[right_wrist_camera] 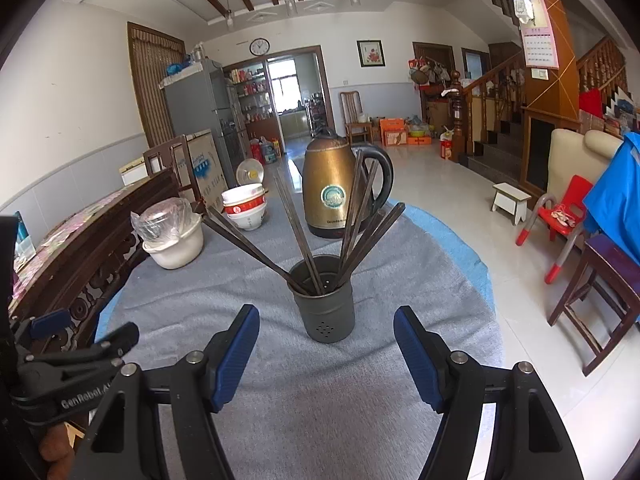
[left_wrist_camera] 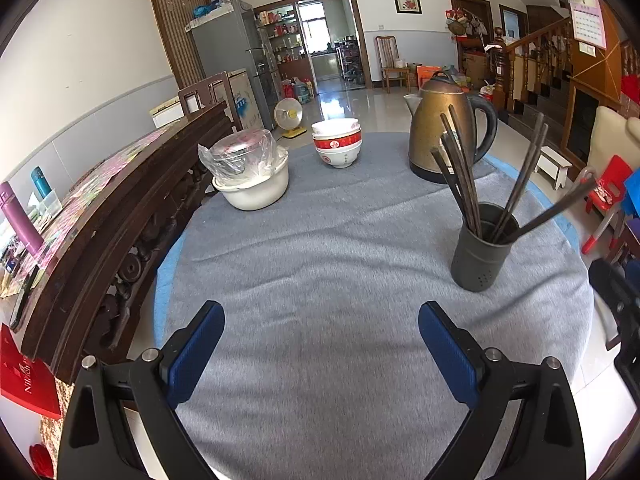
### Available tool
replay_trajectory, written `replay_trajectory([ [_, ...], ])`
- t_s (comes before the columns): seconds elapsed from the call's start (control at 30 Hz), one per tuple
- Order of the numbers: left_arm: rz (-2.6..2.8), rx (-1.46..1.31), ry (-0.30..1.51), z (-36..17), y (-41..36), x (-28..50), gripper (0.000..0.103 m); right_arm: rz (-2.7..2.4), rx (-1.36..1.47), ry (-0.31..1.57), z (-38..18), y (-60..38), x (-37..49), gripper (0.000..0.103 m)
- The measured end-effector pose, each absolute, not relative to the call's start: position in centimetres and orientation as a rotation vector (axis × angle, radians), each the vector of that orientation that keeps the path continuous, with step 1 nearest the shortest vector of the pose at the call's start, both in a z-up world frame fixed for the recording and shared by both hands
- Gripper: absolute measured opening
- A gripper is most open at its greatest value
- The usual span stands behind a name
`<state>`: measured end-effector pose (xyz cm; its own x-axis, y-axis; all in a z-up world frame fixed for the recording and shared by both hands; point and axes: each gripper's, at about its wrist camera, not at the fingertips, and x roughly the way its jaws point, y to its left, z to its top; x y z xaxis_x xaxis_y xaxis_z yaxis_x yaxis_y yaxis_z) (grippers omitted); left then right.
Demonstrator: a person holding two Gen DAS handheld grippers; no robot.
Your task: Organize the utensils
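A dark grey utensil cup [left_wrist_camera: 482, 250] [right_wrist_camera: 324, 300] stands upright on the grey cloth, with several dark chopsticks [left_wrist_camera: 460, 176] [right_wrist_camera: 296, 224] fanned out of it. My left gripper [left_wrist_camera: 322, 316] is open over bare cloth, and the cup lies ahead to its right. My right gripper [right_wrist_camera: 326, 320] is open with nothing between its blue pads; the cup stands just ahead of it, centred between the fingertips and apart from them. The left gripper [right_wrist_camera: 86, 336] shows at the lower left of the right wrist view.
A bronze kettle [left_wrist_camera: 444, 128] [right_wrist_camera: 340, 188] stands behind the cup. Stacked red-and-white bowls [left_wrist_camera: 337, 142] [right_wrist_camera: 245, 206] and a white pot with a plastic-wrapped lid [left_wrist_camera: 250, 172] [right_wrist_camera: 170, 236] sit at the far left. A carved wooden bench [left_wrist_camera: 112, 216] borders the table's left edge; chairs [right_wrist_camera: 592, 292] stand right.
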<state>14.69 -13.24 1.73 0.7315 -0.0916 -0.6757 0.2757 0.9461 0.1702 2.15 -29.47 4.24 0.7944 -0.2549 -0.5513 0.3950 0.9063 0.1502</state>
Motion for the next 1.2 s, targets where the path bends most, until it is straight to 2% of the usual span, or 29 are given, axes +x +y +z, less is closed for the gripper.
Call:
replay_trajectory([
  [0.67, -0.246, 0.185, 0.679, 5.3, -14.0, 18.1, 0.098, -0.393, 0.208, 0.56, 6.5, -29.4, 4.4, 0.073],
  [1.2, -0.254, 0.152, 0.656, 6.2, -13.0, 15.8, 0.098, -0.396, 0.16, 0.522, 8.8, -28.0, 2.5, 0.073],
])
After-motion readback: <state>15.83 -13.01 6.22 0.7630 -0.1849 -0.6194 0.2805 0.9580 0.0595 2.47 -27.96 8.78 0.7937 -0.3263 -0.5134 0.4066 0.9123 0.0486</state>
